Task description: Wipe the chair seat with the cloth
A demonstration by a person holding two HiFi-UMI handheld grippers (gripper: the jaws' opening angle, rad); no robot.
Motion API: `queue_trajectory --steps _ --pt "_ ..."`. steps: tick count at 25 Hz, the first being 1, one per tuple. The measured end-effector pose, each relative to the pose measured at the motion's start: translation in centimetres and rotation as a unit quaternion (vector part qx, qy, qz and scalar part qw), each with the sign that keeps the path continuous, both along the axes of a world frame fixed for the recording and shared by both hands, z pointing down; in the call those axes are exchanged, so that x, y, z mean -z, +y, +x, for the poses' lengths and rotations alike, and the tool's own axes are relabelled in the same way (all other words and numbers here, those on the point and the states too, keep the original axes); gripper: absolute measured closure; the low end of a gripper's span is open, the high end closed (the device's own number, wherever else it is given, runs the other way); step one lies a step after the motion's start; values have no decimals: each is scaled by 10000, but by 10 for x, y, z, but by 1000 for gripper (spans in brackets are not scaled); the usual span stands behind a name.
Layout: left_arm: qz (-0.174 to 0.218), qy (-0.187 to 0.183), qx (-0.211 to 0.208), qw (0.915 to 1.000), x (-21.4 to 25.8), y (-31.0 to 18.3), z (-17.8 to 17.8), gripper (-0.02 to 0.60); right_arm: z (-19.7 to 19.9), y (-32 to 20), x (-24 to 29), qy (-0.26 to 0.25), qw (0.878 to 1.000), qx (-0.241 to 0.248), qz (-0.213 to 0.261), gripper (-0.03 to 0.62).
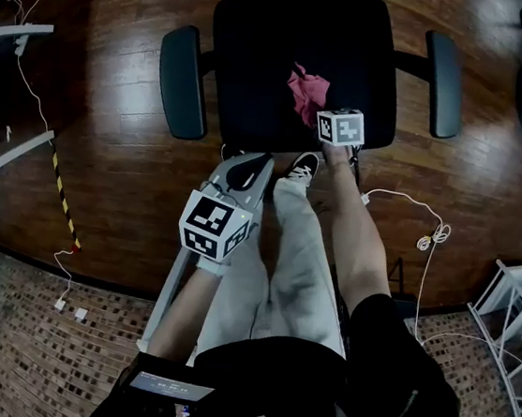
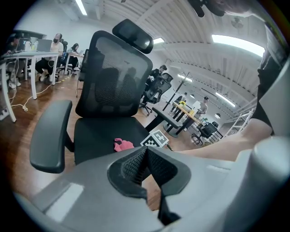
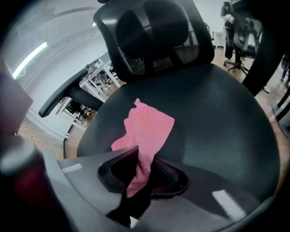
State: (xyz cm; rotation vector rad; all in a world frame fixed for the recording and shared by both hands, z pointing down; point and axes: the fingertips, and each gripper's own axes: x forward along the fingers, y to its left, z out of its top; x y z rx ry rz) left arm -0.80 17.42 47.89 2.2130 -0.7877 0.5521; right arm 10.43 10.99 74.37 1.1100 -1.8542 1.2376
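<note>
Jaws on your left gripper (image 2: pixel 146 158) are pressed together with nothing between them. In the head view the left gripper (image 1: pixel 245 171) hangs short of the seat's front edge, over your legs, touching neither seat nor cloth. Moving right, the seat (image 1: pixel 260 61) is bare across its left half and toward the back. The cloth (image 1: pixel 306 90) lies right of centre, toward the front edge, and your right gripper (image 3: pixel 140 176) has one end of it pinched between its jaws.

From that pinch the cloth (image 3: pixel 148 124) runs straight ahead of the jaws. Its long axis points at the backrest (image 3: pixel 154 31), with the free end spread on the seat (image 3: pixel 217 122) and the pinched end bunched into a narrow strip. Your right gripper is plainly the nearer one. I judge the coming stroke turns on this: the loose part lies beyond the jaws, so a pull toward the front edge should trail it flat, while a push toward the backrest would likely crumple it.

In the head view the cube (image 1: pixel 340 126) covers the right jaws. No view settles whether those jaws touch the seat or ride just above it. The seat's back edge is lost under the backrest, and your gripper and arm cover part of the front edge near the right corner. The seat is too dark to show any dirt.
</note>
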Motion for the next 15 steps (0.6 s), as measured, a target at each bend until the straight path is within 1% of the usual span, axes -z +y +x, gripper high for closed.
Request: queue_trajectory --steps 8,13,15 --pt "71 -18 -150 9999 5 9 43 592 98 13 9 599 9968 -526 35 530" --pt "89 -21 -348 9994 4 13 70 592 155 17 23 891 9914 -955 115 530" --pt "115 -19 -392 9992 5 16 79 592 176 21 29 1039 9889 -1053 165 530"
